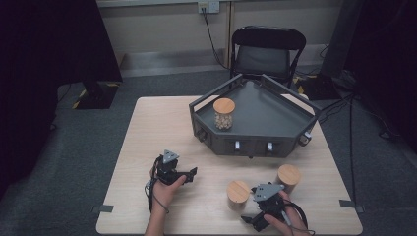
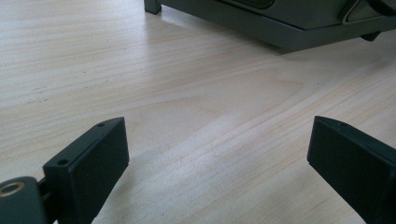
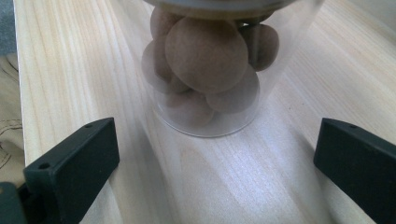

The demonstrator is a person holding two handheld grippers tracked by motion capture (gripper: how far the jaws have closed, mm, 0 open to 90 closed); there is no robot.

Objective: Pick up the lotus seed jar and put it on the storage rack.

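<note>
Jar point(image 3: 205, 70) of brown balls stood on the table point(image 1: 147, 147), just ahead of my right gripper point(image 3: 215, 172). Its jaws were wide apart and did not touch the glass. From above, I saw that jar near the table's front edge, with a second jar point(image 1: 289, 177) close by. A third jar point(image 1: 223, 113) sat in the grey tray point(image 1: 275, 113). My left gripper point(image 2: 217, 163) was released too, over bare wood.
</note>
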